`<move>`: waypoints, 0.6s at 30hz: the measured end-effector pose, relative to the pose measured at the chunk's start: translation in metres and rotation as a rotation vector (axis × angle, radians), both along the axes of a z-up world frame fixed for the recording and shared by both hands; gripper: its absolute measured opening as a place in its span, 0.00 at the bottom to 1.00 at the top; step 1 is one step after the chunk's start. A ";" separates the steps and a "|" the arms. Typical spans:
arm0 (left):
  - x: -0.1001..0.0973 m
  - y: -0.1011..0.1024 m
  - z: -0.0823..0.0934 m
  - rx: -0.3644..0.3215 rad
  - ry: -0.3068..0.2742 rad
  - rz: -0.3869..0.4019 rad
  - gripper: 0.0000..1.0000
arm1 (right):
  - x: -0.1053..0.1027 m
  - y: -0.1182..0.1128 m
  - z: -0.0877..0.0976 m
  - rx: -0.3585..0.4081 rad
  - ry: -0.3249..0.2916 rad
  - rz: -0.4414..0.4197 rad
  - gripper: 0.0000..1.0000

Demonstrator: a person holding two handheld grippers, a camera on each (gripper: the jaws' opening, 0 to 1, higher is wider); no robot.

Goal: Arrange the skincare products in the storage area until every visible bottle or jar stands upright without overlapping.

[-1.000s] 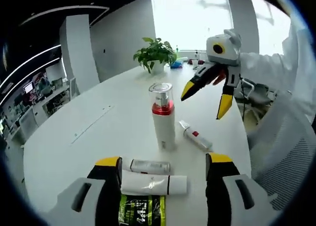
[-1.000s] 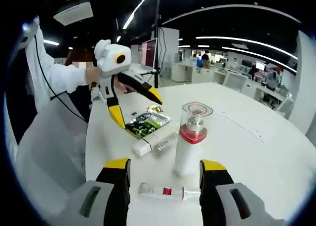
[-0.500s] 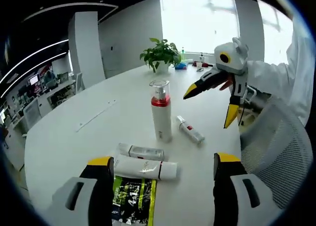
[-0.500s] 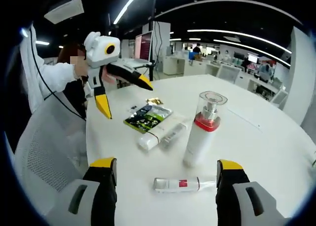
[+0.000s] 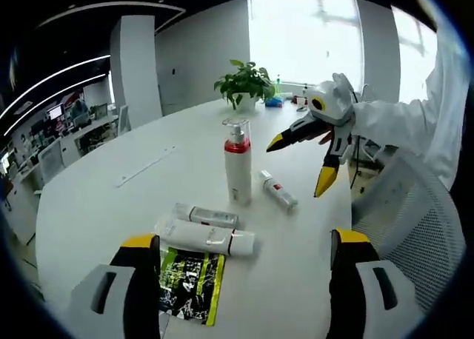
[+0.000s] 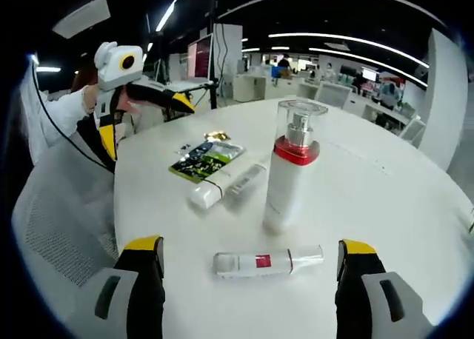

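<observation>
Round white desk [image 5: 96,206]. Pump bottle [image 5: 237,161], red collar and clear cap, stands upright near mid-desk. Just right of it a small red-labelled tube [image 5: 278,191] lies flat. Nearer, two white tubes lie side by side: large tube [image 5: 204,237], slim tube [image 5: 206,216], possibly touching. A green-black sachet [image 5: 190,283] lies flat at the near edge. Left hand-held gripper [image 5: 241,244] released, empty, above the sachet. Right hand-held gripper [image 6: 252,252] released, empty, astride the small tube. Potted plant [image 5: 241,82] at far edge.
</observation>
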State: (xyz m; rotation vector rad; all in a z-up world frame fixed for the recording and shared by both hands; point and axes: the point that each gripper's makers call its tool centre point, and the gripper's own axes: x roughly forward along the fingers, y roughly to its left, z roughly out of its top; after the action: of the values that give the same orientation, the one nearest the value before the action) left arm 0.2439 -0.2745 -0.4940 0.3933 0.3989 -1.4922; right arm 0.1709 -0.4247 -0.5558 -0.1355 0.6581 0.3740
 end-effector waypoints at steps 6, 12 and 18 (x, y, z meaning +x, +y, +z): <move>-0.007 0.007 0.003 -0.018 0.042 0.008 0.99 | 0.003 -0.006 -0.014 -0.019 0.010 0.007 1.00; -0.018 0.011 0.003 -0.006 0.088 0.028 0.99 | 0.005 -0.014 -0.032 -0.029 0.048 0.004 1.00; -0.021 0.016 -0.001 0.014 0.098 0.041 0.99 | 0.006 -0.015 -0.051 -0.027 0.081 0.016 1.00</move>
State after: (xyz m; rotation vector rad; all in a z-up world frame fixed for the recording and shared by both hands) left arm 0.2230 -0.2589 -0.4949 0.3226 0.4925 -1.4728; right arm 0.1774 -0.4401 -0.6067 -0.1520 0.7431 0.3872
